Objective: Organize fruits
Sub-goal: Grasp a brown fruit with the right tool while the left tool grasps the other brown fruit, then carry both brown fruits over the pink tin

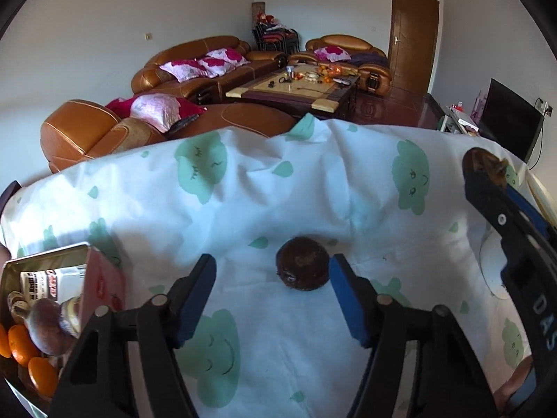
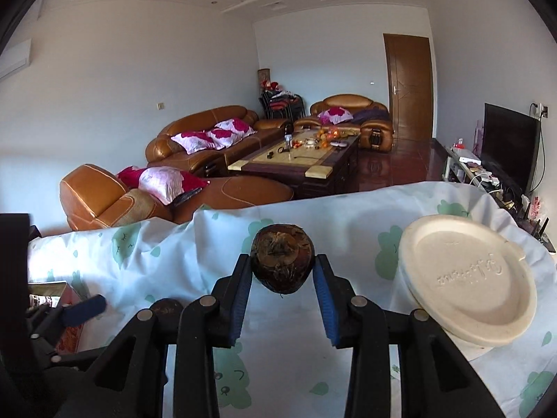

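Observation:
A dark brown round fruit [image 1: 303, 264] lies on the white cloth with green prints [image 1: 243, 209]. My left gripper [image 1: 273, 278] is open, its blue pads either side of the fruit, the right pad close to it. My right gripper [image 2: 282, 271] is shut on a second dark brown fruit [image 2: 282, 261] and holds it above the cloth; it also shows at the right edge of the left wrist view [image 1: 485, 169]. A cream plate [image 2: 468, 278] stands to the right of the held fruit. A metal tin [image 1: 45, 299] at the lower left holds oranges [image 1: 24, 345] and other items.
The cloth-covered table ends at a far edge [image 1: 243, 132]. Behind it are brown leather sofas [image 1: 205, 66], a coffee table [image 1: 299, 87], a television [image 1: 508, 118] and a door [image 1: 412, 35]. The left gripper shows at the left of the right wrist view [image 2: 83, 308].

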Motion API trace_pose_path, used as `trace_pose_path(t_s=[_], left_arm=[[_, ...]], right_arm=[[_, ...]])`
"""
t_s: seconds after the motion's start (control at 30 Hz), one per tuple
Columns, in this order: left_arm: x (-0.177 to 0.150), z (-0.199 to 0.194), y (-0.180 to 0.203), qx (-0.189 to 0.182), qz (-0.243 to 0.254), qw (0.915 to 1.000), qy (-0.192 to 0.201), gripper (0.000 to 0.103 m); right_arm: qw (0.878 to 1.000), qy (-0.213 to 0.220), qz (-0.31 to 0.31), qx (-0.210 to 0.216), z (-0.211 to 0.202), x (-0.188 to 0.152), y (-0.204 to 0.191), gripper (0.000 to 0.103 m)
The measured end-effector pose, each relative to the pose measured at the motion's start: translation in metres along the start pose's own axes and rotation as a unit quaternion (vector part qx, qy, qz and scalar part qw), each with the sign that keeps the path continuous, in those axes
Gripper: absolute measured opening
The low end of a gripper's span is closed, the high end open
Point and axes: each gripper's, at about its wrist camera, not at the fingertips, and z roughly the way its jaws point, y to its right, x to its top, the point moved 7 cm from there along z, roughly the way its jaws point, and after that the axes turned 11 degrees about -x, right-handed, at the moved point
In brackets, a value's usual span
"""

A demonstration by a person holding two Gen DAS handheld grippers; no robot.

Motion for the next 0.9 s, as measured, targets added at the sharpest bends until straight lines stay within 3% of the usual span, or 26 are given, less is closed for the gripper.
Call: trace_pose_path(t_s=[0.17,0.23,0.37,0.5,0.9], left_arm=[[-0.002,0.029,0.014,-0.015,-0.008,0.9993,-0.034,0.052],[-0.002,0.030,0.017,-0.003,0.003,0.9997,-0.025,0.052],[-0.001,0.028,0.023,-0.005,0.008,0.9997,-0.021,0.040],[-0.002,0.024,0.020,-0.008,0.001,0.9999,-0.015,0.040],[-0.032,-0.038,-0.006,0.029,-0.003,0.9980,0.056,0.040]], right_arm=[[1.000,0.004,0.016,0.011,0.002,0.004,-0.002,0.039],[1.000,0.002,0.017,0.015,0.002,0.006,0.000,0.039],[1.000,-0.006,0.016,0.020,0.006,0.003,-0.002,0.039],[1.000,-0.004,0.012,0.017,0.006,0.003,-0.005,0.039],[0.999,0.018,-0.015,0.033,-0.014,-0.005,-0.028,0.039]])
